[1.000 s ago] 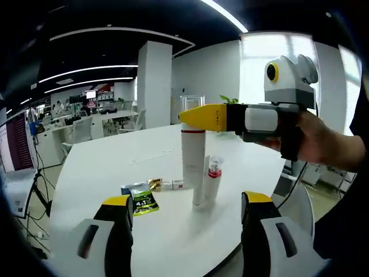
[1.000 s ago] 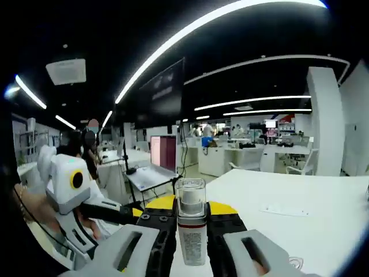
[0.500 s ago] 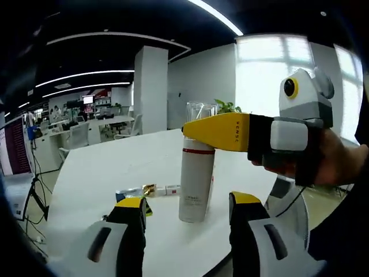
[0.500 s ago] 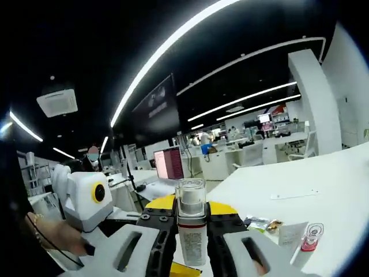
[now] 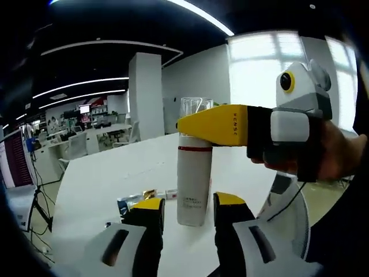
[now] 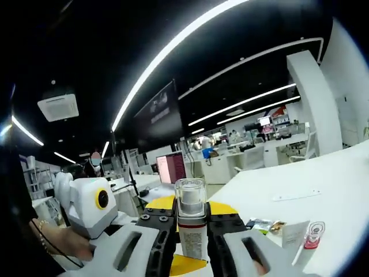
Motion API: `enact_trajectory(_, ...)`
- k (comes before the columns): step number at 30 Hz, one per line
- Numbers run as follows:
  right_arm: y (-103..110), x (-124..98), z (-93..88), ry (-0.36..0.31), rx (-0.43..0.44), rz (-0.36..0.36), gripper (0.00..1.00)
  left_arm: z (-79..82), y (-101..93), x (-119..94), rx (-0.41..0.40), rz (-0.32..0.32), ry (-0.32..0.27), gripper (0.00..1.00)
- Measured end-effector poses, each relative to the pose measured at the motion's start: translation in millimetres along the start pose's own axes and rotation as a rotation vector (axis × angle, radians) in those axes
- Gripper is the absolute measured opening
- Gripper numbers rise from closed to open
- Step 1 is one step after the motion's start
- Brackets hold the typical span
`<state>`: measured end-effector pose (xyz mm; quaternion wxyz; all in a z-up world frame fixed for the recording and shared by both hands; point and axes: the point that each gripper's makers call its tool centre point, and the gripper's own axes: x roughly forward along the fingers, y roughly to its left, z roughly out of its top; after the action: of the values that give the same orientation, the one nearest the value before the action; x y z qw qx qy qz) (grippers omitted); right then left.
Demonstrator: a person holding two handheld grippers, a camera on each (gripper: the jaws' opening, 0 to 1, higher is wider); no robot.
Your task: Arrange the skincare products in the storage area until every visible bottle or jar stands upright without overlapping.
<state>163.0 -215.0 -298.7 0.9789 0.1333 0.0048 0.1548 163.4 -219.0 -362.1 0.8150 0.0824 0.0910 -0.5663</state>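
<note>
Low in the left gripper view, my left claw (image 5: pixel 187 209) stands open, jaws flanking the base of the white bottle (image 5: pixel 193 179) on the table (image 5: pixel 92 184). My right claw (image 6: pixel 191 222) clamps the bottle's neck at frame centre. Beyond, small packets (image 5: pixel 135 202) lie left.

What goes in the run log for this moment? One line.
right gripper: shut on tall white bottle | left gripper: open, flanking bottle base | bottle: upright
</note>
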Motion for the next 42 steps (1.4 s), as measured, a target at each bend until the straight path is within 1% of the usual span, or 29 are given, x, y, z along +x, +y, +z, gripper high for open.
enact_trajectory(3,1,-1,-0.3,0.003,-0.007,-0.003,0.10,2.7,-2.8,-1,0.017,-0.007,-0.014,0.20)
enact_trajectory(5,1,-2,0.5,0.003,-0.014,-0.001,0.10,3.1,-1.3,-2,0.035,0.001,-0.015,0.20)
enact_trajectory(7,3,-3,0.5,0.010,-0.022,0.000,0.11,3.1,-5.7,-2,0.022,-0.012,-0.012,0.20)
enact_trajectory(10,8,-5,1.0,0.016,-0.036,0.026,0.11,3.3,-7.3,-4,0.020,-0.024,-0.010,0.20)
enact_trajectory(12,14,-6,0.2,0.026,-0.070,0.068,0.12,3.1,-8.3,-6,-0.002,-0.046,-0.010,0.19)
enact_trajectory(14,15,-7,-0.7,0.032,-0.077,0.075,0.12,2.9,-11.6,-6,0.007,-0.058,-0.008,0.19)
enact_trajectory(15,17,-9,0.3,0.028,-0.091,0.092,0.12,3.6,-12.8,-7,0.006,-0.062,-0.010,0.19)
enact_trajectory(16,16,-10,0.8,0.027,-0.090,0.093,0.12,4.5,-15.1,-8,-0.012,-0.078,-0.017,0.19)
enact_trajectory(17,17,-11,2.9,0.020,-0.088,0.101,0.11,6.6,-19.8,-9,-0.055,-0.108,-0.032,0.19)
enact_trajectory(18,18,-13,5.4,0.013,-0.085,0.124,0.11,8.5,-21.4,-10,-0.072,-0.119,-0.040,0.19)
enact_trajectory(19,19,-13,6.0,0.013,-0.082,0.132,0.12,10.1,-23.8,-12,-0.071,-0.137,-0.041,0.19)
enact_trajectory(22,23,-19,11.9,0.006,-0.085,0.194,0.12,15.2,-29.8,-16,-0.088,-0.192,-0.056,0.19)
enact_trajectory(23,25,-20,13.5,0.004,-0.091,0.210,0.13,17.8,-34.1,-17,-0.109,-0.228,-0.063,0.19)
enact_trajectory(24,26,-22,14.8,0.010,-0.086,0.238,0.13,18.9,-36.6,-18,-0.123,-0.251,-0.061,0.19)
enact_trajectory(26,26,-25,18.0,0.008,-0.080,0.259,0.13,21.6,-38.7,-20,-0.124,-0.282,-0.065,0.19)
enact_trajectory(27,28,-27,18.0,0.011,-0.076,0.291,0.13,23.3,-40.1,-20,-0.113,-0.299,-0.065,0.19)
enact_trajectory(28,27,-29,19.5,0.013,-0.081,0.296,0.13,24.0,-40.2,-21,-0.108,-0.314,-0.065,0.19)
enact_trajectory(29,29,-31,21.1,0.010,-0.090,0.318,0.14,24.9,-41.5,-22,-0.109,-0.334,-0.064,0.19)
enact_trajectory(31,32,-36,23.9,0.010,-0.089,0.359,0.14,30.0,-47.2,-25,-0.123,-0.382,-0.074,0.19)
enact_trajectory(32,34,-38,24.0,0.013,-0.101,0.384,0.14,32.1,-48.6,-26,-0.135,-0.402,-0.076,0.19)
enact_trajectory(33,35,-39,23.9,0.018,-0.107,0.398,0.14,33.2,-49.2,-26,-0.136,-0.409,-0.080,0.19)
enact_trajectory(34,38,-42,24.5,0.038,-0.113,0.428,0.14,37.2,-54.0,-29,-0.159,-0.455,-0.094,0.19)
enact_trajectory(35,38,-43,26.6,0.033,-0.129,0.441,0.14,38.7,-53.8,-30,-0.167,-0.465,-0.096,0.19)
enact_trajectory(36,42,-47,26.5,0.050,-0.116,0.485,0.15,40.7,-57.4,-32,-0.182,-0.507,-0.095,0.19)
enact_trajectory(38,41,-49,22.3,0.098,-0.117,0.513,0.15,47.2,-55.9,-34,-0.186,-0.526,-0.121,0.19)
enact_trajectory(39,43,-51,20.7,0.115,-0.134,0.547,0.15,51.4,-59.0,-38,-0.205,-0.570,-0.123,0.19)
enact_trajectory(40,43,-52,21.0,0.120,-0.136,0.561,0.15,53.4,-59.9,-40,-0.210,-0.592,-0.122,0.19)
enact_trajectory(41,42,-52,21.9,0.121,-0.137,0.563,0.16,56.6,-57.4,-41,-0.201,-0.596,-0.128,0.19)
enact_trajectory(42,43,-54,22.5,0.129,-0.138,0.586,0.16,57.9,-58.4,-42,-0.193,-0.613,-0.129,0.19)
